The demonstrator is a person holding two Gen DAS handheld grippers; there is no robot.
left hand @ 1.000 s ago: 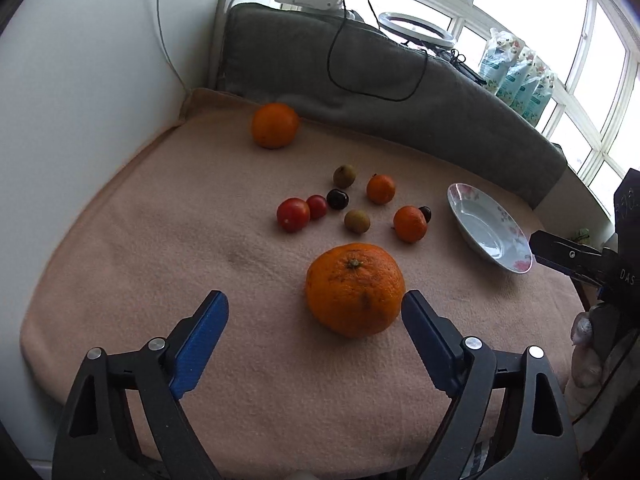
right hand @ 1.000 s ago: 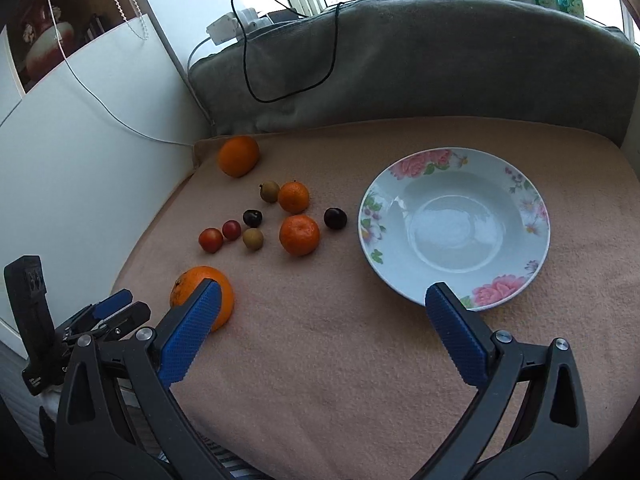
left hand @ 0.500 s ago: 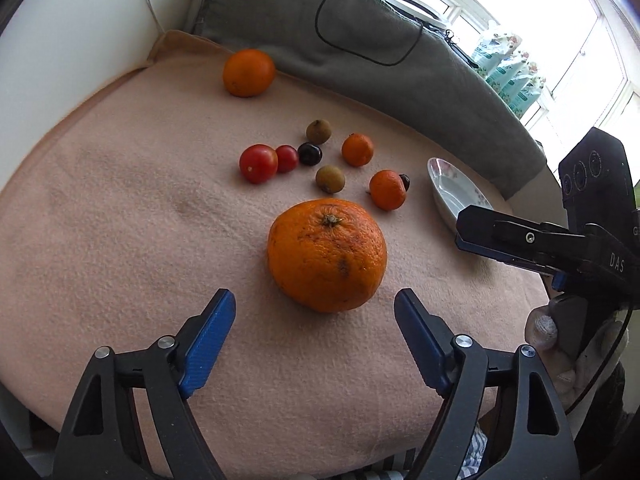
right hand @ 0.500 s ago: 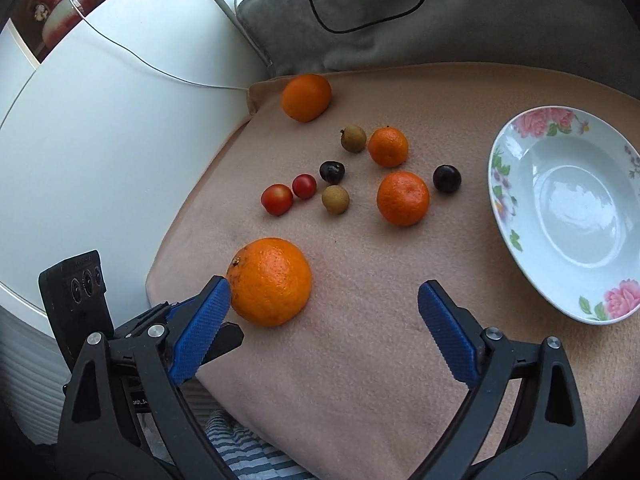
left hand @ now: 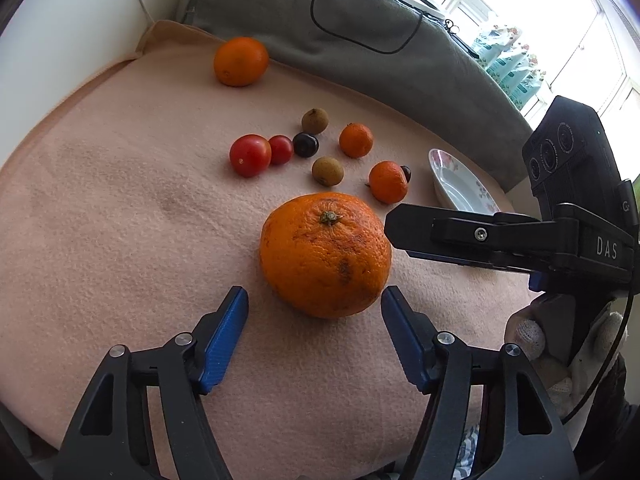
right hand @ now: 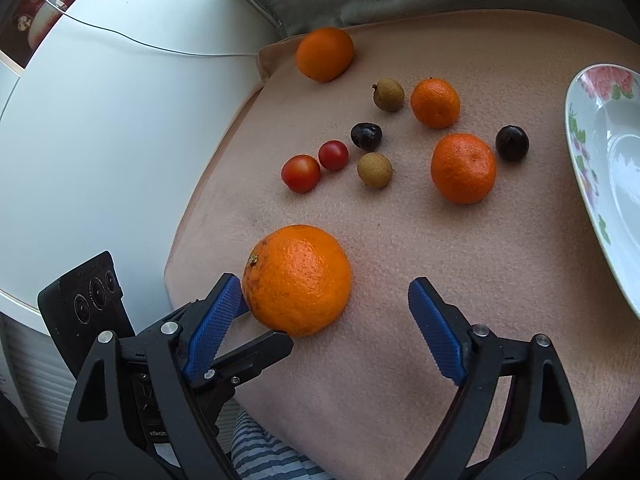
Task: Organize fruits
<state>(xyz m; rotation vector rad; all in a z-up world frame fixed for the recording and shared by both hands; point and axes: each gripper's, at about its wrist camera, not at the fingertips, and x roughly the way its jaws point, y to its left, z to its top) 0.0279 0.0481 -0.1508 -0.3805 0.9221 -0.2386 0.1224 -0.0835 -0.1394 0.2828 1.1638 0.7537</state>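
Two big oranges: one near the blanket's front edge, one far back. Two mandarins, two tomatoes, two longans, two dark plums mid-blanket. One plate at right. Left gripper and right gripper both spread wide, empty, flanking the near orange.

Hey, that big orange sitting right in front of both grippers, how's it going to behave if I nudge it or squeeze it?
The big orange is round and lies loose on the soft blanket, so a nudge would probably roll it, though the fleece may slow it. Its pebbled peel looks grippy, likely not slippery. It nearly fills the open left gripper, so the grip may be snug.
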